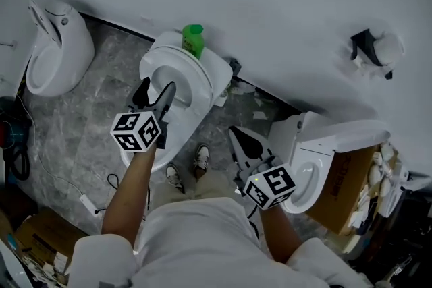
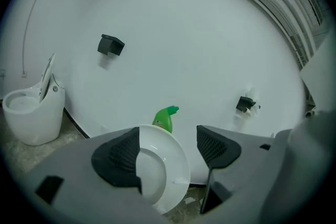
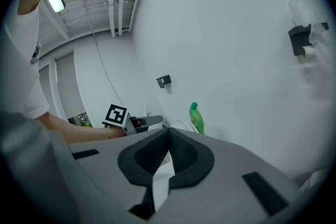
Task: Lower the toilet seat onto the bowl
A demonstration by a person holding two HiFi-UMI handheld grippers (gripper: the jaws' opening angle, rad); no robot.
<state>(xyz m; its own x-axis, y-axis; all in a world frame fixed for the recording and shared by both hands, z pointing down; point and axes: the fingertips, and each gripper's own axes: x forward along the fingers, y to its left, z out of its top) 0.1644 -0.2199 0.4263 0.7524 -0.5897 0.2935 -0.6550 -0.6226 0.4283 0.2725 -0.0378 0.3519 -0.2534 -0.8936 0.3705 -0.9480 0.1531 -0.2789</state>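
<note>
Three toilets lined the white wall in the head view. One sat at upper left (image 1: pixel 57 54), one at centre, and one at lower right (image 1: pixel 317 165) beside a cardboard box (image 1: pixel 347 179). Floor (image 1: pixel 101 98) was grey, marbled stone.

Centre toilet: the toilet seat (image 1: pixel 189 77) was up, leaning back toward the cistern (image 1: pixel 216 74), not down on the bowl (image 1: pixel 145 157). A green bottle (image 1: pixel 193 40) stood upright on the cistern top, just behind the seat.

Left gripper (image 1: pixel 156 92): held over the centre toilet, just left of frame centre, pointing at the raised seat. Its own view showed the jaws spread wide. The white ring of the seat filled the lower gap between them, close against the left pad. Could not tell whether the pad touched the seat. The marker cube (image 1: pixel 138 130) faced the head camera.

Right gripper (image 1: pixel 237 135): lower, right of centre, between the centre and right-hand toilets and well apart from the seat. Its own view showed the jaws (image 3: pixel 168 134) brought together at the tips with nothing held. That view also caught the left gripper's cube, the green bottle and the wall.

Wall fittings: a black bracket (image 1: pixel 364 47) with a white roll at upper right, and another black bracket (image 2: pixel 110 45) high on the wall in the left gripper view.

Person stood facing the centre toilet. Both shoes (image 1: pixel 200 158) showed at the foot of the bowl.
</note>
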